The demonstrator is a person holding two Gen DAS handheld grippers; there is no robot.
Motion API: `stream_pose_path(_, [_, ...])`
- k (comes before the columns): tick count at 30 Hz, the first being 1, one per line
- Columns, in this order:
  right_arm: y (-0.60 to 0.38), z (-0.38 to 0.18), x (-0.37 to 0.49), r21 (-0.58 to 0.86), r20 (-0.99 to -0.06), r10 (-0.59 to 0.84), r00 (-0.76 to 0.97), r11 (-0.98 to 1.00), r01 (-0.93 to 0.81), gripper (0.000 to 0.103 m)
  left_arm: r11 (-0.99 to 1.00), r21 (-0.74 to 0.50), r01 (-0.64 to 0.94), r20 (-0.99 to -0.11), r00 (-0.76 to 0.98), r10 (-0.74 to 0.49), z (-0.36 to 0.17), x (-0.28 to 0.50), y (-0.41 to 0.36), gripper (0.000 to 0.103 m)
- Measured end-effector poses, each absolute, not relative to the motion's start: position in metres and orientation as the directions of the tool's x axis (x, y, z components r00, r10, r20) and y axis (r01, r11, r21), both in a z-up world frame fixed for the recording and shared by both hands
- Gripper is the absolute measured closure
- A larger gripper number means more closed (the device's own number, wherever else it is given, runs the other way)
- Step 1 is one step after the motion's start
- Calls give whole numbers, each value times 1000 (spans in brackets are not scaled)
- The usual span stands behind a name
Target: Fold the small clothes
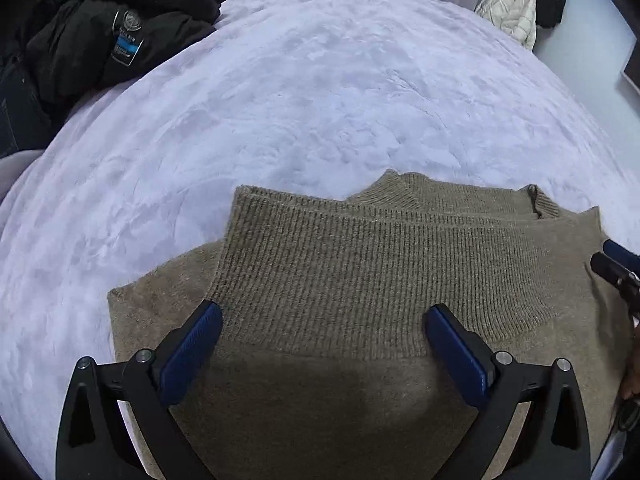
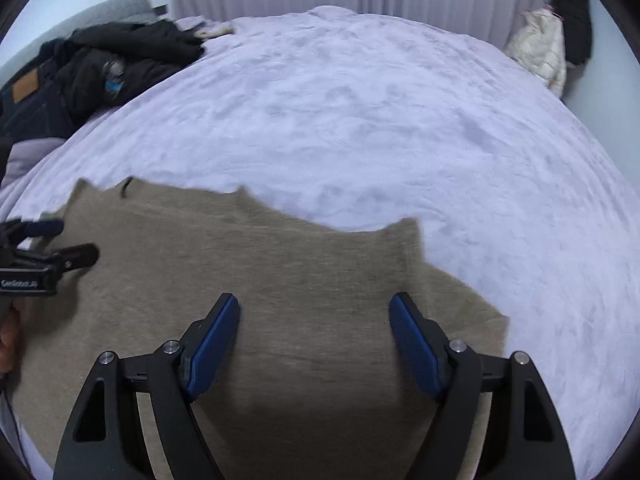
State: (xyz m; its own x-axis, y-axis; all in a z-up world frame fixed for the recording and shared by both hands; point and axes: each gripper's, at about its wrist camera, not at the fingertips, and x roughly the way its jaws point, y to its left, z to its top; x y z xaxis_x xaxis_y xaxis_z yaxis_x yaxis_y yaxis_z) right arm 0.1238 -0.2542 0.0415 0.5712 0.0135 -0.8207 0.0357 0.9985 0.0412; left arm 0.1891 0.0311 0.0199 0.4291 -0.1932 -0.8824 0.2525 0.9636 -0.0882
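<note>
1. A brown knitted sweater (image 1: 360, 280) lies partly folded on a lilac bed (image 1: 280, 100).
2. Left gripper (image 1: 322, 314) fingers spread wide above it, holding nothing.
3. Right gripper (image 2: 314, 304) likewise wide apart, empty.

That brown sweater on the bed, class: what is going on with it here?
A person holds a two-finger gripper in each hand over a brown knit sweater spread on a lavender blanket. One ribbed part is already folded across the body. The left gripper and right gripper both stand open above the fabric, gripping nothing. A pile of dark clothes lies at the far left edge of the bed.
</note>
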Motion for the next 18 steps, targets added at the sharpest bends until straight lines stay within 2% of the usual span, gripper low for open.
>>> stream_pose_path(3, [-319,40,114,265,-805,103,584,944,198,24,967,-1,255,-875,467,-124,21,181,39,0])
stream_pose_path(5, [-344,40,107,393,-777,208,594,898,199,30,963,-63,261,-878,444,-178,27,173,49,0])
stream_pose_path(8, [-341,63,86,313,-774,104,625,920,235,28,957,-157,243,-837,483,-259,50,149,67,0])
stream_pose_path(11, [-307,87,66,298,-716,134,685,946,126,25,928,-235,287,-802,482,-353,58,117,60,0])
stream_pose_path(13, [-265,89,60,264,-722,188,666,965,14,22,919,-200,340,-811,469,-350,56,101,42,0])
stream_pose_path(15, [-220,80,60,188,-766,212,607,977,-103,22,925,-102,366,-819,496,-287,46,86,29,0])
stream_pose_path(18, [-175,51,52,12,-825,121,552,980,-197,23,946,-40,321,-856,477,-199,23,88,45,0])
